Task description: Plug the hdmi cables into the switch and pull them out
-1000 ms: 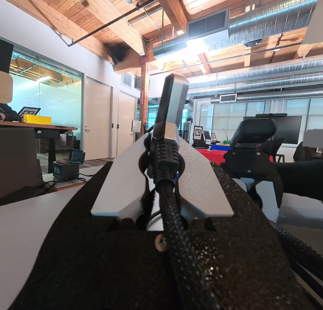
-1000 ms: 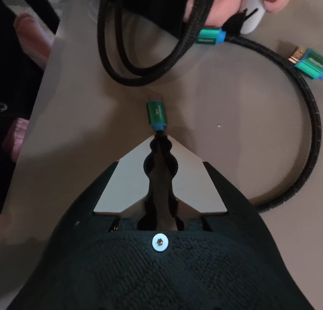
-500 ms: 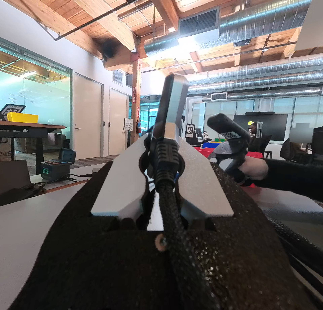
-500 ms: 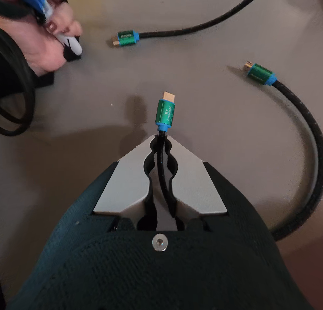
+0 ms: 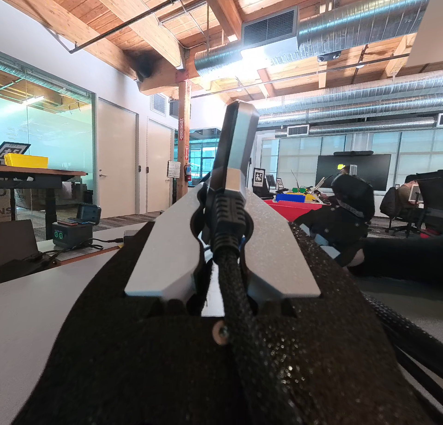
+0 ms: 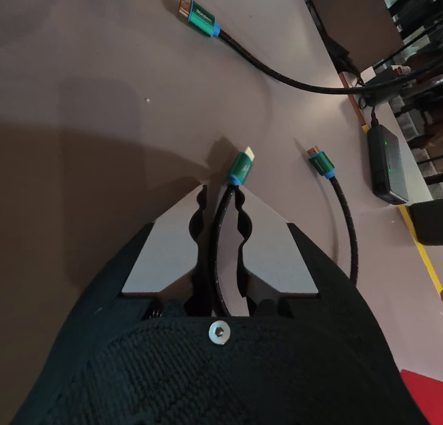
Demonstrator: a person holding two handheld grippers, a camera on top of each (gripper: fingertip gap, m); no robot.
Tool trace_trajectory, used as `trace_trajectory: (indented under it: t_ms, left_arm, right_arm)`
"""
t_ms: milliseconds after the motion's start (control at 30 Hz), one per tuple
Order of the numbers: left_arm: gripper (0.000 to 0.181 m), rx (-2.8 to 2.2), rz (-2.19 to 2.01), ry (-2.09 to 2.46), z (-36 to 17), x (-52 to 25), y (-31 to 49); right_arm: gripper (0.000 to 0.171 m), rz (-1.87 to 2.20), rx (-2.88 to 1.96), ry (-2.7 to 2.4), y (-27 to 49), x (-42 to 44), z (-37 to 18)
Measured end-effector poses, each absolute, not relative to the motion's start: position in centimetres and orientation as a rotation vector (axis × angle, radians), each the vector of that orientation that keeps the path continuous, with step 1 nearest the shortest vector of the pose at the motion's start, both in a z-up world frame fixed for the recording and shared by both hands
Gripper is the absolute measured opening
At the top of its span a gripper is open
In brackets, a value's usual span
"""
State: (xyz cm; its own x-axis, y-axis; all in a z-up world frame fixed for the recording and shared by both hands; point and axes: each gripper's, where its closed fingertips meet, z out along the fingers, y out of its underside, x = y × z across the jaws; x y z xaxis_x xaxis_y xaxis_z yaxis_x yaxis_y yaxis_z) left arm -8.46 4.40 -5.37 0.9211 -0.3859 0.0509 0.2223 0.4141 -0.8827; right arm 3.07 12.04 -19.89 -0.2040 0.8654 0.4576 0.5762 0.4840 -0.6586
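My left gripper point(image 5: 225, 190) is shut on the HDMI switch point(image 5: 236, 147), a grey and black box that stands up out of the fingers, with its black braided cable point(image 5: 230, 269) running back between them. My right gripper point(image 6: 220, 187) is open above the table. A thin black cable point(image 6: 217, 245) lies loose between its jaws, and its green plug point(image 6: 242, 167) sits just past the tips, tilted right. Two more green plugs lie on the table, one far ahead point(image 6: 201, 18) and one to the right point(image 6: 321, 164). The right gripper also shows dark and blurred in the left wrist view point(image 5: 352, 197).
The grey table point(image 6: 119, 66) has a yellow-taped right edge point(image 6: 419, 248). A black box with green lights point(image 6: 386, 166) lies near that edge. In the left wrist view a charger box point(image 5: 72, 231) sits on a side desk, and red and blue bins point(image 5: 292, 202) stand behind. There is about 20 cm between the tips of the two grippers.
My right gripper has swung right across the table and its jaws have parted, so the cable now lies loose between them. My left gripper still holds the switch upright.
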Motion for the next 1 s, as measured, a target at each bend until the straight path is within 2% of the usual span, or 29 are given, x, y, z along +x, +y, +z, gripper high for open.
trace_trajectory:
  t_ms: [100,300,500,800,1000]
  left_arm:
    - [0.021,-1.079,-0.389,0.173,-5.4,-8.4,4.4]
    - [0.021,-1.078,-0.405,0.185,-5.4,-8.2,4.3]
    - [0.021,-1.056,-0.471,0.295,-5.3,-6.3,3.8]
    - [0.021,-1.001,-0.679,0.534,-3.4,-1.9,2.3]
    - [0.021,-1.007,-0.733,0.681,-2.6,-0.1,1.0]
  right_arm:
    - [0.008,0.378,-1.212,-1.883,12.8,3.1,-20.2]
    - [0.004,0.422,-1.261,-1.86,12.9,3.4,-19.1]
    - [0.004,0.836,-1.338,-1.757,11.3,4.8,-12.0]
    - [0.004,1.19,-1.298,-1.88,6.5,8.0,-2.2]
    - [0.003,1.303,-1.256,-2.025,2.7,7.9,2.2]
